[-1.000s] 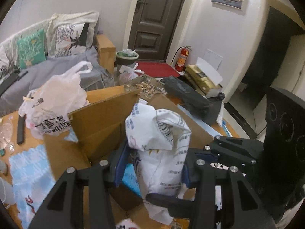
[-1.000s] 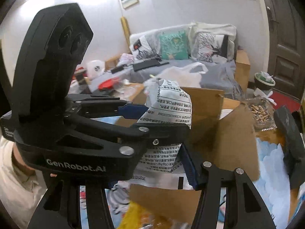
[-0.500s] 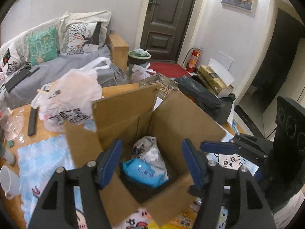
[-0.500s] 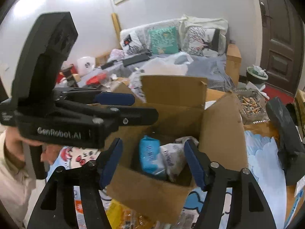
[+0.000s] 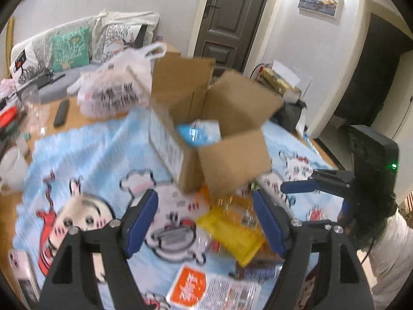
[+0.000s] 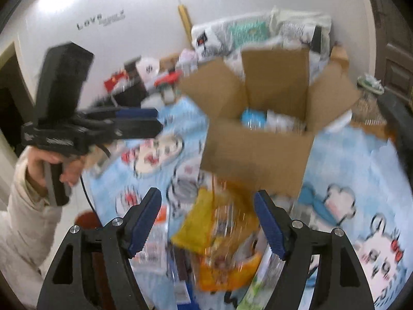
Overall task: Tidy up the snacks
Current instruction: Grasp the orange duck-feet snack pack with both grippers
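Observation:
An open cardboard box (image 5: 227, 155) (image 6: 258, 152) stands on the table with a blue snack bag (image 5: 196, 134) (image 6: 251, 118) and a white printed bag (image 6: 280, 122) inside. A yellow snack packet (image 5: 229, 230) (image 6: 214, 222) lies in front of the box among other packets, one orange and white (image 5: 191, 284). My left gripper (image 5: 206, 222) is open and empty above the yellow packet. My right gripper (image 6: 207, 222) is open and empty above the same pile. The left gripper also shows in the right wrist view (image 6: 134, 121), and the right gripper shows in the left wrist view (image 5: 304, 184).
A light blue cartoon tablecloth (image 5: 85, 160) covers the table. A white plastic bag (image 5: 116, 90) sits behind the box. A black remote (image 5: 60, 113) and a white cup (image 5: 11, 165) lie at the left. A sofa with cushions (image 5: 69, 49) stands behind.
Both grippers let go of the white printed bag, which now lies in the box. Both have pulled back and down from the box to above the snack pile.

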Available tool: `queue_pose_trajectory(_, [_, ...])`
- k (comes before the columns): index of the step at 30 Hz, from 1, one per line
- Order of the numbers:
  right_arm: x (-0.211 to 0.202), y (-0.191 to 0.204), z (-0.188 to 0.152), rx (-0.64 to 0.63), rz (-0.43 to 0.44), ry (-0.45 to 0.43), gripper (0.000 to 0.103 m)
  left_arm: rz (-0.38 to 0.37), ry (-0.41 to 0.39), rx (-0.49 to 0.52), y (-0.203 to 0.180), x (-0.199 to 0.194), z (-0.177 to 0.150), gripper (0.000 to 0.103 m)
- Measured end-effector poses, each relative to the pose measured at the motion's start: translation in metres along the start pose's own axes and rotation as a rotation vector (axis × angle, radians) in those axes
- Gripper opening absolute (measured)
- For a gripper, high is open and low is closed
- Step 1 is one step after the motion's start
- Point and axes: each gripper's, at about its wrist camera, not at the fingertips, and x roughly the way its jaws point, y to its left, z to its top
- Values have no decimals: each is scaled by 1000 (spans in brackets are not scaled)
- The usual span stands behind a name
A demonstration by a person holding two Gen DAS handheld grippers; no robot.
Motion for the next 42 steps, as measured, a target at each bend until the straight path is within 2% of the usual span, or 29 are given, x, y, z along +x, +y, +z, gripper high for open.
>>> queue_pose_trajectory(5, [32, -11, -28, 25, -12, 123, 71, -20, 33, -33, 3, 8, -31, 73])
queue_pose_trajectory(8, [47, -18, -35, 43, -37, 170, 71, -32, 47, -46, 5, 11, -41, 73])
queue_pose_trajectory(11, [59, -22, -39, 57, -24, 207, 71, -33, 55, -50, 4, 14, -42, 73])
queue_pose_trajectory(14, [70, -24, -38, 60, -44, 226, 72, -40, 55, -59, 7, 16, -41, 73])
queue_pose_trajectory(16, [75, -24, -35, 73, -28, 230, 74, -39, 54, -59, 8, 16, -39, 73])
queue_pose_trajectory(19, [84, -32, -34, 115, -16, 241, 83, -46, 52, -58, 9, 17, -38, 73])
queue_pose_trajectory(23, [83, -40, -29, 147, 2, 214, 83, -53, 57, -54, 7, 21, -36, 73])
queue_pose_trajectory(24, [83, -41, -29, 147, 3, 212, 83, -56, 58, -54, 7, 22, -36, 73])
queue_pose_trajectory(25, [83, -39, -29, 136, -4, 210, 75, -59, 59, -53, 7, 23, -35, 73])
queue_pose_trajectory(26, [82, -38, -30, 121, -12, 207, 60, -63, 61, -52, 6, 25, -35, 73])
queue_pose_trajectory(27, [80, -39, -30, 131, 20, 199, 58, -65, 64, -52, 6, 27, -34, 73])
queue_pose_trajectory(28, [79, -40, -32, 151, 46, 203, 57, -67, 66, -52, 5, 29, -34, 73])
queue_pose_trajectory(31, [75, -34, -34, 118, 18, 186, 55, -81, 75, -48, 2, 33, -34, 73])
queue_pose_trajectory(36, [62, -25, -37, 86, 38, 162, 54, -140, 83, -46, -5, 39, -33, 73])
queue_pose_trajectory(42, [55, 10, -36, -5, 46, 154, 54, -189, 95, -61, -11, 44, -35, 73])
